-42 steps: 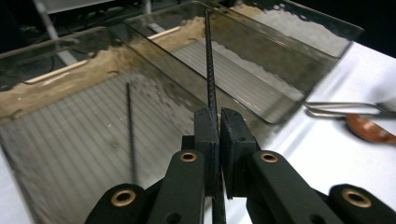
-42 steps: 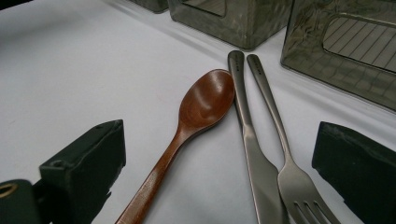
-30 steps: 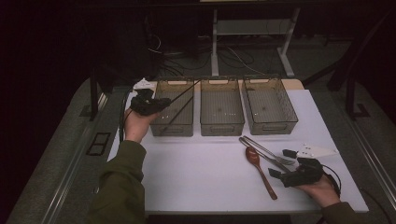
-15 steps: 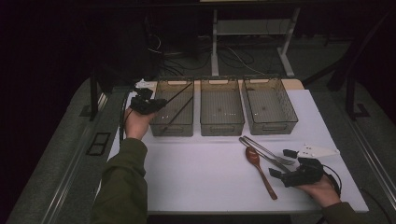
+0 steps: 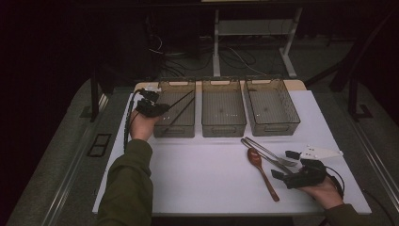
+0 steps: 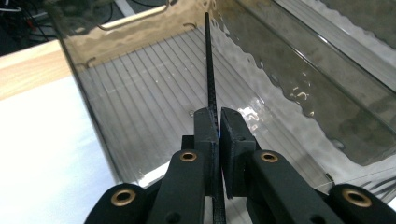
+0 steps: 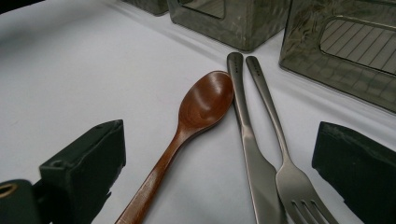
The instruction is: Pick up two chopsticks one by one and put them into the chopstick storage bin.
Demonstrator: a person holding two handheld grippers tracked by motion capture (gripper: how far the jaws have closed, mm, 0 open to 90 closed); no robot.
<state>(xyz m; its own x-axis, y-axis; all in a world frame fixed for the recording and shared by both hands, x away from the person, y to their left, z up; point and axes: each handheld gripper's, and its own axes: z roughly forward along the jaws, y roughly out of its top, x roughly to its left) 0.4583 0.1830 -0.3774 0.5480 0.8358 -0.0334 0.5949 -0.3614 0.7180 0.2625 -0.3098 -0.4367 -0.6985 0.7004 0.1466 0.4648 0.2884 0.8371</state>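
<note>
Chopstick (image 6: 208, 70), thin, stiff, light and slippery, sits clamped near its end in closed left gripper (image 6: 218, 122) over leftmost bin (image 5: 176, 125); right gripper (image 5: 288, 165) gapes open beside spoon (image 7: 187, 135).

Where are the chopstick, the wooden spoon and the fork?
chopstick (image 6: 208, 60), left gripper view, on its thin black shaft.
wooden spoon (image 7: 205, 100), right gripper view, on its bowl.
fork (image 7: 292, 179), right gripper view, at its neck above the tines.
</note>
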